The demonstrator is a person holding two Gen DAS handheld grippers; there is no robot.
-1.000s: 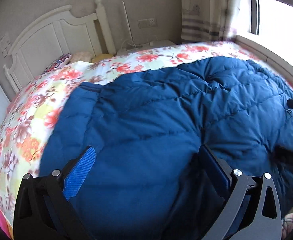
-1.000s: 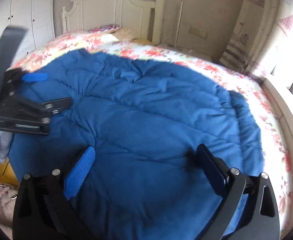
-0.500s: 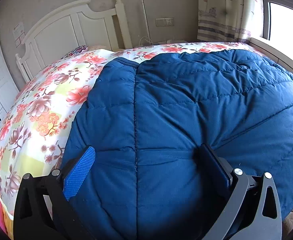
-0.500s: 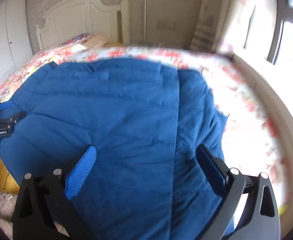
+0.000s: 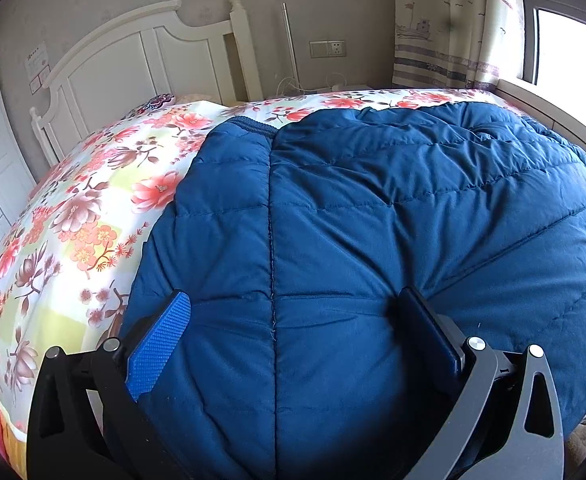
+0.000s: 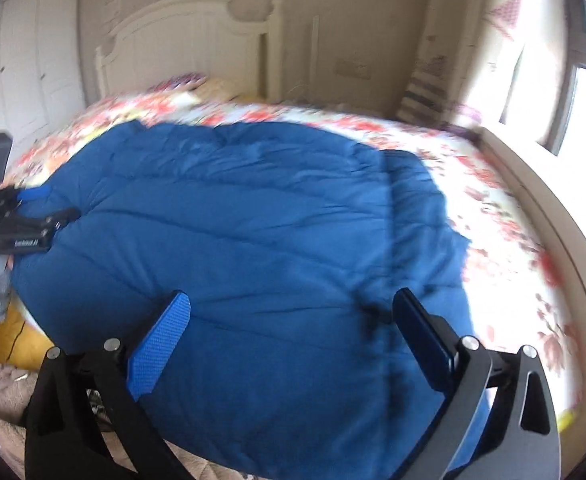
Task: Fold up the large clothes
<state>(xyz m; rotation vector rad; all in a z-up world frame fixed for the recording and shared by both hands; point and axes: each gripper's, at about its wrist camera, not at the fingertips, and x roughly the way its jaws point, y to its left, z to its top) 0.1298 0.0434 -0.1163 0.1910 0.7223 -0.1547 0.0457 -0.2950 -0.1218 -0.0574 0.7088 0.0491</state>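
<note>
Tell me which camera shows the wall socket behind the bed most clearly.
The left wrist view: the wall socket is sharp there, its plate and holes readable beside the curtain. In the right wrist view it is only a motion-blurred pale patch on the wall.

No lettering is legible; the wall notice (image 5: 38, 65) and the left claw's (image 6: 33, 216) small white print blur.

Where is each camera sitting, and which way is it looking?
Left wrist: rides on the left gripper, looking over the blue coat toward the white headboard; its own open jaws show.
Right wrist: rides on the right gripper, looking across the same coat toward the headboard; its open jaws show, and the left gripper at the left edge.
Both share the coat, floral bedspread and headboard.
</note>
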